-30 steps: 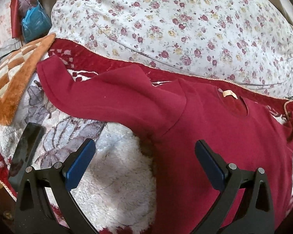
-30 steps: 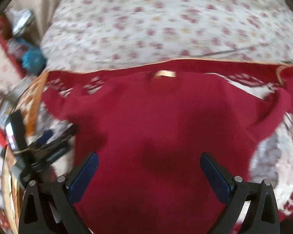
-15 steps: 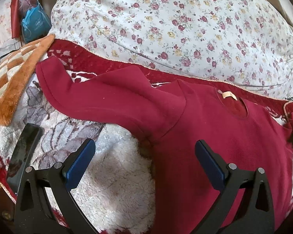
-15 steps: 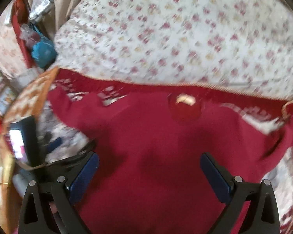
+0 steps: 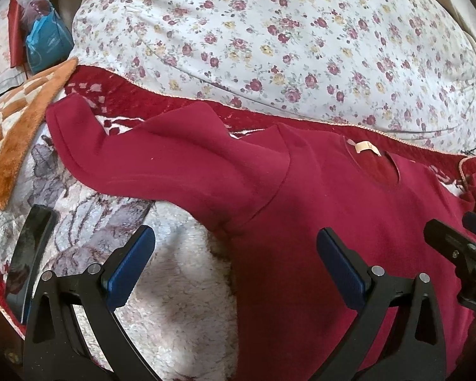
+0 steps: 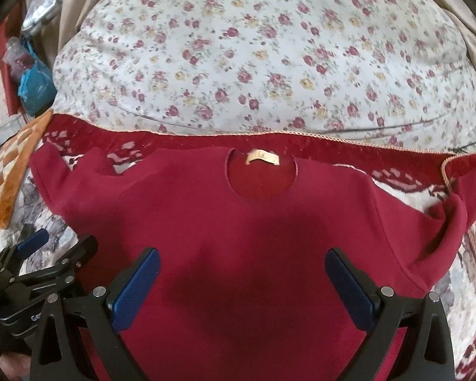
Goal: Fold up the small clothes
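A small dark red long-sleeved top [image 6: 238,238] lies face up and spread on a patterned blanket, its neck opening and tan label [image 6: 263,157] pointing away from me. In the left wrist view its left sleeve [image 5: 161,162] stretches out to the left. My left gripper [image 5: 234,260] hovers open over the armpit and the blanket beside the top, holding nothing. Over the chest of the top my right gripper [image 6: 242,282] stands open and empty. The other sleeve [image 6: 453,212] lies bunched at the right.
A big floral pillow [image 6: 269,57] fills the far side. An orange checked cushion [image 5: 12,120] and a dark phone [image 5: 28,254] lie at the left, with blue bags [image 5: 44,44] behind. The fluffy blanket [image 5: 181,301] shows bare beside the top.
The right gripper has swung to the right and settled centred on the top, and now shows at the right edge of the left wrist view. The left gripper has barely moved. The top lies unchanged.
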Motion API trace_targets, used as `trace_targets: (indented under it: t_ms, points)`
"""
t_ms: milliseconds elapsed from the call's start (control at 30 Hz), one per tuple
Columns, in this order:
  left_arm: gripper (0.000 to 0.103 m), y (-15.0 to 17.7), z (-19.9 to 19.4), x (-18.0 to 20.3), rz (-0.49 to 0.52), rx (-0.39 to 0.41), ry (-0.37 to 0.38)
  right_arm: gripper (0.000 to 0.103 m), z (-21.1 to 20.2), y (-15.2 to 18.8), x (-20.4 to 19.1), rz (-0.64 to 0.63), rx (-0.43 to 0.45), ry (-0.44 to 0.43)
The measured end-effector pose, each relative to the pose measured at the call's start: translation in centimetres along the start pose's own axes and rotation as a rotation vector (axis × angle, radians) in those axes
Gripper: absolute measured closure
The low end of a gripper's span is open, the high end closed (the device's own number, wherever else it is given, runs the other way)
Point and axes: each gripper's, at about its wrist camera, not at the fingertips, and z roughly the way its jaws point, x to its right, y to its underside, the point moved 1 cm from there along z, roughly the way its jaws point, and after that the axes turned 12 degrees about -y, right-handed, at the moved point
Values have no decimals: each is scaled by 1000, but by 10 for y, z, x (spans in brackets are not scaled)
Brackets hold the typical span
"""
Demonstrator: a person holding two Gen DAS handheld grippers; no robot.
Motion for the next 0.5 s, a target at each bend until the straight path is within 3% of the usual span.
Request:
trace_targets:
  t_ms: [500]
  points:
    - [1,2,2,9,22,2,8,0,13,8,15,60,-23,10]
